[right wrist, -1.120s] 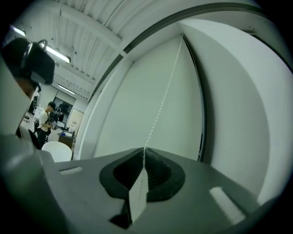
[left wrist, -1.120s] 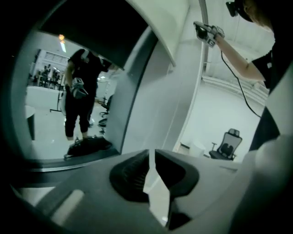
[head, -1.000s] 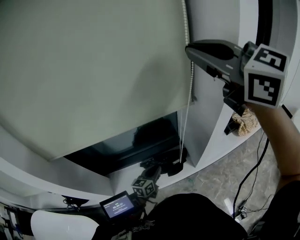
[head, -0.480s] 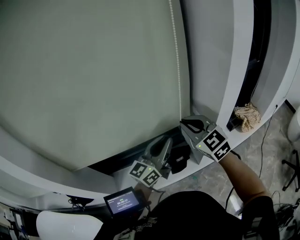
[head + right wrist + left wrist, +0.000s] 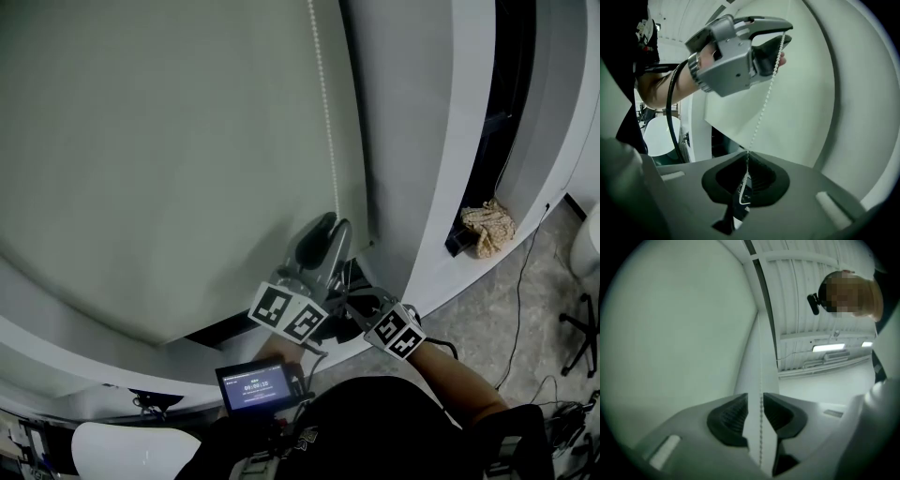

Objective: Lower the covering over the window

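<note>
Blind nearly down. Bead cord vertical, centre frame. Left tool higher, jaws just been opening, cord loose between them. Right tool just below, clamped on cord.

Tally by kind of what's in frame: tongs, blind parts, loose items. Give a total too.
tongs: 2 (left tongs, jaws have just been opening, bead chain between them; right tongs shut on bead chain)
roller blind: 1
bead chain: 1
crumpled rag: 1
small screen: 1
Total: 6
</note>
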